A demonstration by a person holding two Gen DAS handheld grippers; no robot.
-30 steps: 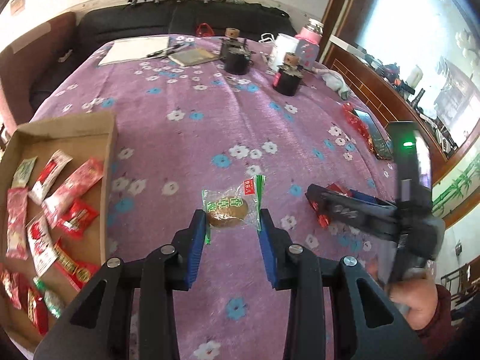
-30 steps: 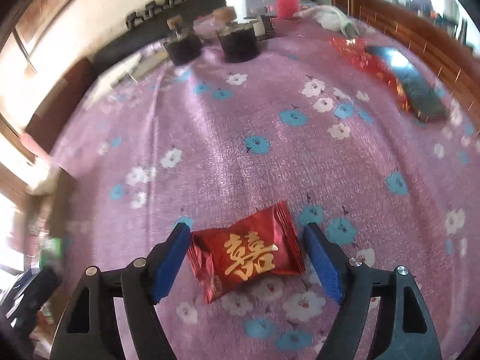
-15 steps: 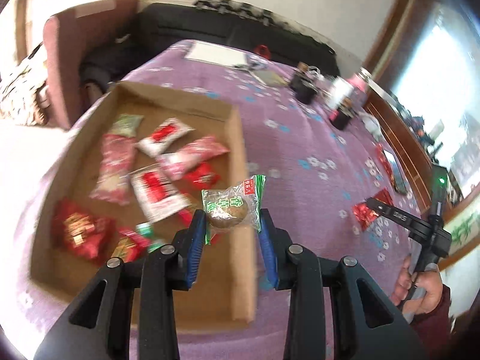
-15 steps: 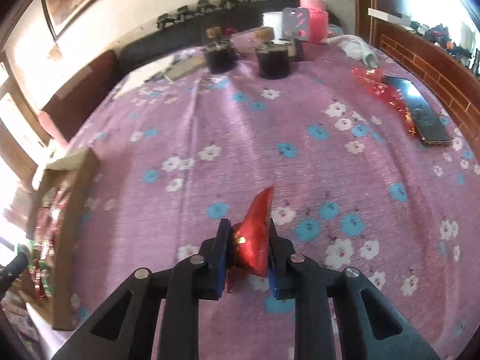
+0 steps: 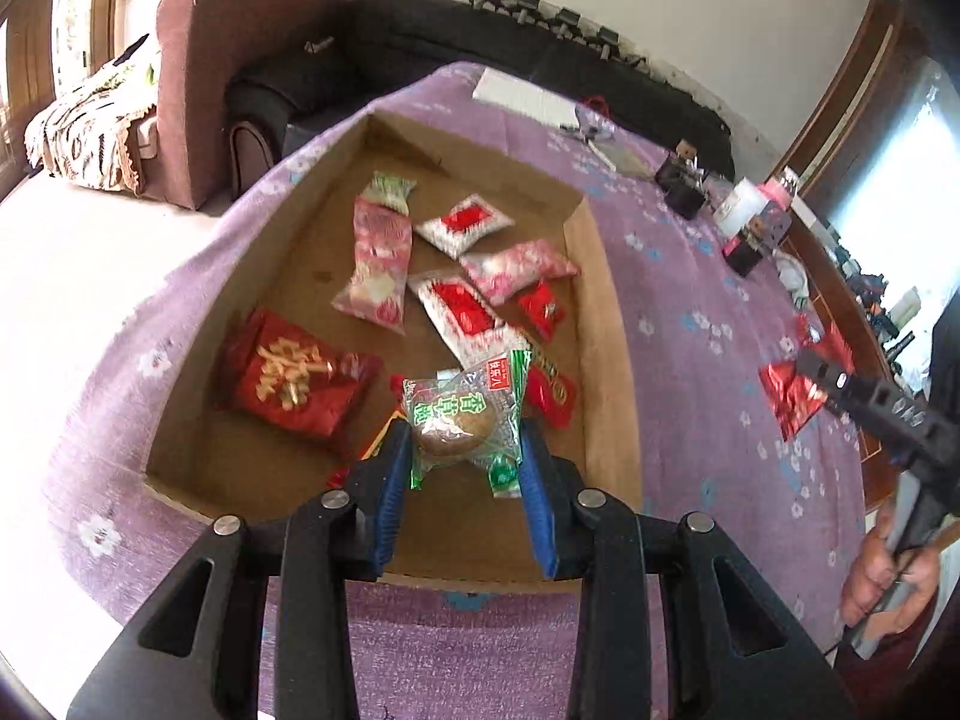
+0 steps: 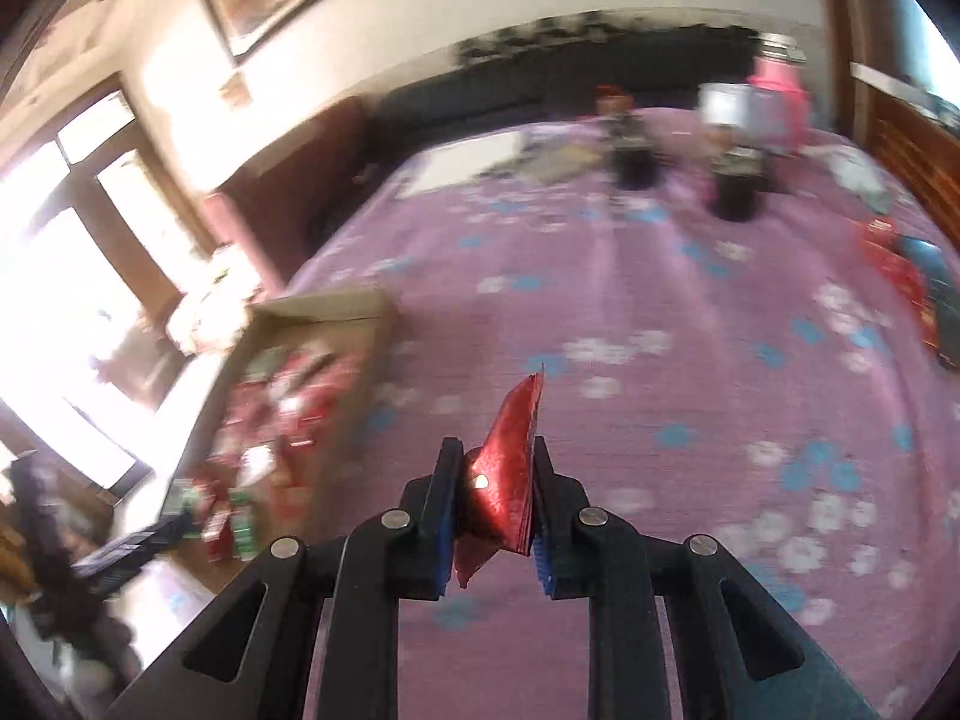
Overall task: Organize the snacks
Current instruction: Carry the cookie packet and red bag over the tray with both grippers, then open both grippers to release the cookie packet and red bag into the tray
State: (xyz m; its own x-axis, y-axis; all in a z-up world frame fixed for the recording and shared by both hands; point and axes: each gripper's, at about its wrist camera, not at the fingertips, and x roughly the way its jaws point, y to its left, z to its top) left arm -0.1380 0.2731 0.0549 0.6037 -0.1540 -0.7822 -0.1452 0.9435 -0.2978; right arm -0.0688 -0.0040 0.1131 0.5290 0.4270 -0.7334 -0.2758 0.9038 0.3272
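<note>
My left gripper is shut on a clear green-printed packet with a brown cake, held above the near end of the cardboard box. Several red, pink and white snack packets lie inside the box, among them a large red packet with gold print. My right gripper is shut on a shiny red packet, pinched edge-up above the purple cloth. In the left wrist view the right gripper carries the red packet to the right of the box. The box lies blurred at the left in the right wrist view.
A purple flowered cloth covers the table. At its far end stand dark jars, a pink bottle, a white pad and small items. A phone and red wrappers lie at the right edge. A sofa stands behind.
My left gripper carried the cake packet leftward from the bare cloth to above the box. My right gripper shut on the red packet, lifted it off the cloth and swung toward the box.
</note>
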